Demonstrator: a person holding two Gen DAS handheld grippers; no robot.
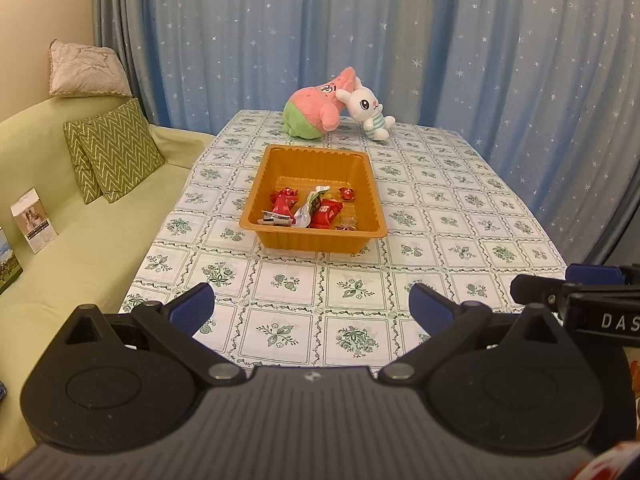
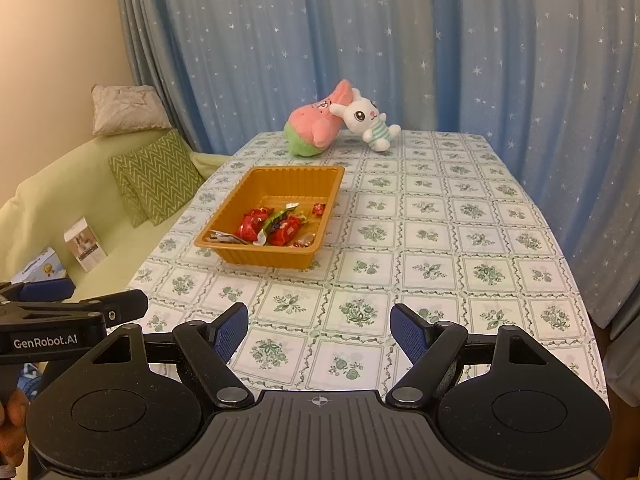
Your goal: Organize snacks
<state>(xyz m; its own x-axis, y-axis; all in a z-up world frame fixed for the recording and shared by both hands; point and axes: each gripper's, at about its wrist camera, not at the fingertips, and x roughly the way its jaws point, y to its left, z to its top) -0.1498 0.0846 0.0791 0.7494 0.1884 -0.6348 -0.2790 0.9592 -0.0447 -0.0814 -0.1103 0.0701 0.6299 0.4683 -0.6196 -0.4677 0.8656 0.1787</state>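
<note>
With both grippers spread wide and holding nothing, the snacks (image 1: pixel 308 210) sit ahead in the orange tray (image 1: pixel 256 196).
Tray's long axis runs away from us; left gripper (image 1: pixel 312 308) faces it squarely, right gripper (image 2: pixel 319 330) sees it off left.

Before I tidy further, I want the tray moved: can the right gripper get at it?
Probably yes: the right gripper is open, with bare tablecloth up to the tray.

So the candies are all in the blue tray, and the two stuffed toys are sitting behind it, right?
Almost. The tray holding the candies is orange, not blue; only the curtain behind the table is blue. Both wrist views show it. The two stuffed toys do sit behind it.
</note>
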